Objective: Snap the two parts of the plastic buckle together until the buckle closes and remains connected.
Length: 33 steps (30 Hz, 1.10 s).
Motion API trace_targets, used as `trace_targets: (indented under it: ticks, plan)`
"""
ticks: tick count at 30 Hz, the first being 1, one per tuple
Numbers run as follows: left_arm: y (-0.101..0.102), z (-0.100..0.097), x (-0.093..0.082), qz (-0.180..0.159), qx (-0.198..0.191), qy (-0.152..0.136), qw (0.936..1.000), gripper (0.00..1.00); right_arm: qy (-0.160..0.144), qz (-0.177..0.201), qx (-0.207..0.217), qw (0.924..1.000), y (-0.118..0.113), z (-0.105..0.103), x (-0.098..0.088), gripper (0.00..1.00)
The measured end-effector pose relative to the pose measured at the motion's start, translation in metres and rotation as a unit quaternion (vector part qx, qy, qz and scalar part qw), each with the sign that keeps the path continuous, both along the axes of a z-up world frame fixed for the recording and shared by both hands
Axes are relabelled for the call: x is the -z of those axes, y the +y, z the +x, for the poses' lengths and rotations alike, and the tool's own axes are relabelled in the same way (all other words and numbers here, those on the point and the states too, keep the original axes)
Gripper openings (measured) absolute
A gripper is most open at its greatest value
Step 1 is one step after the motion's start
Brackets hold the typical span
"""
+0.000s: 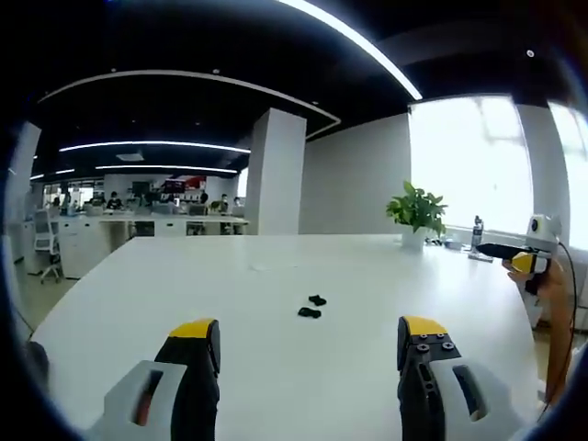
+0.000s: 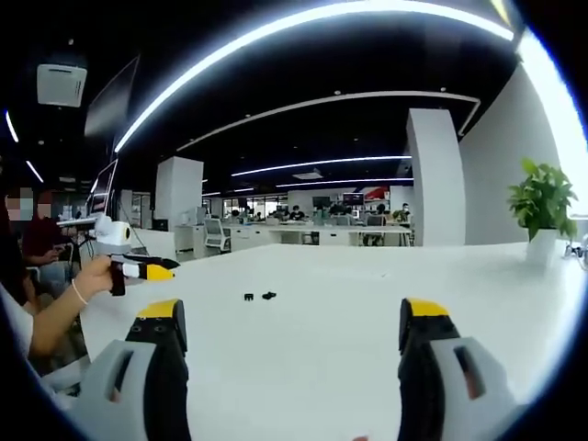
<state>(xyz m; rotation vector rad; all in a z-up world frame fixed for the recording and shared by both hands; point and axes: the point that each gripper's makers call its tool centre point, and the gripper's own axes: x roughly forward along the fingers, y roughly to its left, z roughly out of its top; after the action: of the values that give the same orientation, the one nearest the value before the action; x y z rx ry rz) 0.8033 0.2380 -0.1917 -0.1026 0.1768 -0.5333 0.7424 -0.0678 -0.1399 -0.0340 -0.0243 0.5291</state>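
Buckle parts (image 1: 310, 307) lie apart, side by side, on the white table (image 1: 138, 285) in the left gripper view, beyond the left gripper (image 1: 310, 338), whose jaws are spread and hold nothing; a potted plant (image 1: 416, 213) stands farther back. In the right gripper view, the two pieces (image 2: 259, 296) sit beyond the right gripper (image 2: 294, 323), jaws likewise spread wide and hold nothing.

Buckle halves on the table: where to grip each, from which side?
Judgement only: both buckle halves lie flat and apart on the white table, too small to show detail. Come from above, each open gripper pinching one half's outer end, leaving facing ends free to mate.
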Motion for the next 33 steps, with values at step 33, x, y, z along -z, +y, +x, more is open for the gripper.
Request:
trace_targets:
  ticks: [33]
  plan:
    - [-0.031,0.044,-0.005,0.026,0.027,0.002,0.9993,0.78,0.009,0.010,-0.003,0.9999,0.004,0.000,0.005,0.96]
